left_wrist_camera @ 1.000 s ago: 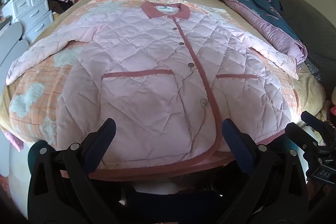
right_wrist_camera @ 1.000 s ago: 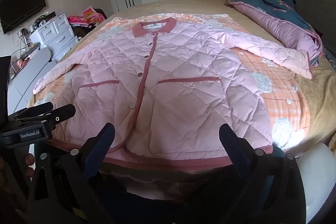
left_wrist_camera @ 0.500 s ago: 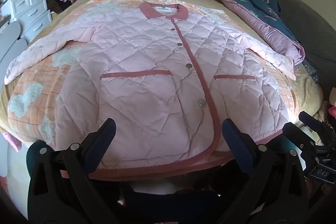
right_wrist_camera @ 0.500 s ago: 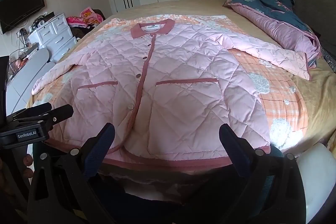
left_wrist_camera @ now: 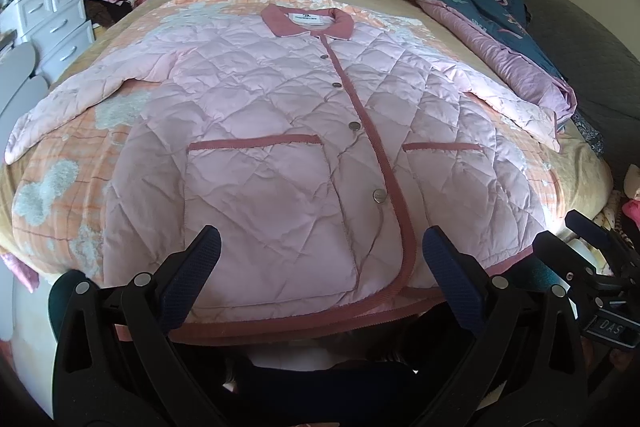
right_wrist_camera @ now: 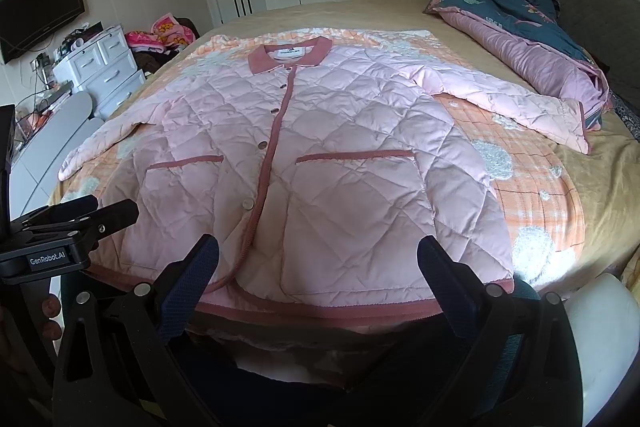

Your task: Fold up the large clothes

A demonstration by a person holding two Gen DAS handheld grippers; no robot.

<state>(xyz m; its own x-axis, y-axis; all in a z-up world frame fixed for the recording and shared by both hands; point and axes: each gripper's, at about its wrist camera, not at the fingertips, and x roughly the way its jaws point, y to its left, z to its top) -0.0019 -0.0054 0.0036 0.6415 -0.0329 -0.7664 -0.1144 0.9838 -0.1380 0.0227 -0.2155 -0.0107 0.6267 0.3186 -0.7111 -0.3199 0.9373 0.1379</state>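
Jacket (left_wrist_camera: pixel 280 147) lies flat on bed (left_wrist_camera: pixel 520 39); left hand-held gripper (left_wrist_camera: pixel 320 255) and right hand-held gripper (right_wrist_camera: pixel 318 259) gape empty.

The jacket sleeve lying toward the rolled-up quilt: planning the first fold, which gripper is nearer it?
Right. The right gripper hovers open by the hem on that sleeve's side; the left gripper hovers open farther over.

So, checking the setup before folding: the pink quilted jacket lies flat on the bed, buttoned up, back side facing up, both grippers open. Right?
Not quite. The jacket lies front side up: the left wrist view shows its snaps and pockets. The bed and the open left gripper and right gripper are as you say.
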